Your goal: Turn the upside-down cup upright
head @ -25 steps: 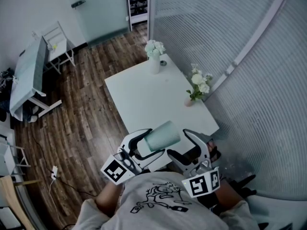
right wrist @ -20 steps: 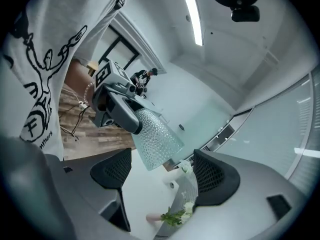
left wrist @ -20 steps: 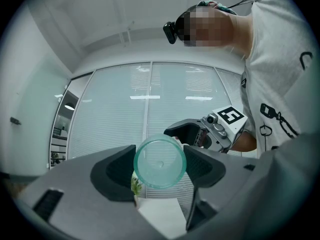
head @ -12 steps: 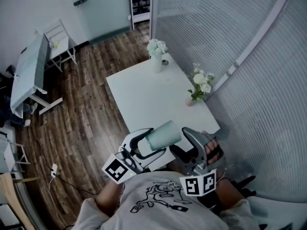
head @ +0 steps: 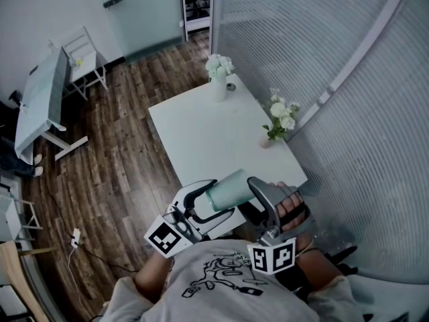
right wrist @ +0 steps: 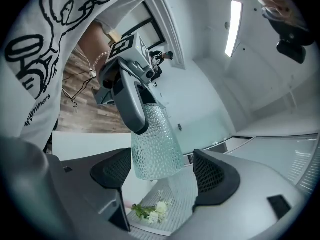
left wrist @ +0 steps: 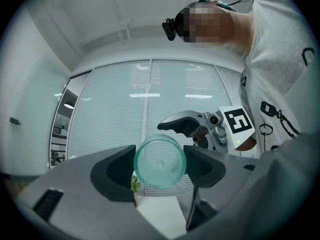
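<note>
- We see the cup (head: 230, 188) held in the air over the near edge of the table (head: 208, 133), not resting on it.
- The cup is clear, teal-tinted and dimpled, and it lies roughly on its side, its free end pointing towards the table's right side.
- The left gripper (head: 209, 203) clamps the cup. In the left gripper view both pads press the round wall of the cup (left wrist: 160, 162), one on each side, and we look straight along the cup's axis.
- The right gripper (head: 265, 203) sits just beside the cup's free end, at the near right corner of the table, with a hand wrapped round its grip.
- In the right gripper view the wider end of the cup (right wrist: 155, 144) stands between the jaws of the right gripper (right wrist: 162, 171). Those jaws are spread: we see a clear gap at the right pad, and the left pad is close to the wall without pressing it.
- That same view shows one jaw of the left gripper (right wrist: 131, 104) lying across the cup's narrower end.
- At the far end of the table stands a white vase (head: 218, 89) holding white flowers (head: 218, 64).
- At the table's right edge stands a small pink vase (head: 266, 141) with a leafy spray of white blooms (head: 280, 116).
- A small dark item (head: 231, 87) sits just beside the white vase; we cannot tell what it is.
</note>
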### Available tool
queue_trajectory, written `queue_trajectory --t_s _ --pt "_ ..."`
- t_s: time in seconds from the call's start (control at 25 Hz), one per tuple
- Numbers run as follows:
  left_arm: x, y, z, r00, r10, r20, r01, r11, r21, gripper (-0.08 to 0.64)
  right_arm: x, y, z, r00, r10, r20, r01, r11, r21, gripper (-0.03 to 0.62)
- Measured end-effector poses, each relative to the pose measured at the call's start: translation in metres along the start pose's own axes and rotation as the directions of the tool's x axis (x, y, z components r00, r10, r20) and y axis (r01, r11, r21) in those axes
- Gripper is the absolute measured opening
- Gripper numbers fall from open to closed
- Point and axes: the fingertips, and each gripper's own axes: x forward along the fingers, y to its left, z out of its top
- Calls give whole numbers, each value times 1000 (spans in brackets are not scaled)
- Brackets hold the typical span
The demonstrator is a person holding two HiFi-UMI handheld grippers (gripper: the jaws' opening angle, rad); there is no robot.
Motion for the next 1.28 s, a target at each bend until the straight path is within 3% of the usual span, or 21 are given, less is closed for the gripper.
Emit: queue_trajectory --t_s 1.28 --pt "1 -4 4 1000 -26 -5 26 999 20 298 17 8 4 999 17 -50 -19 998 -53 377"
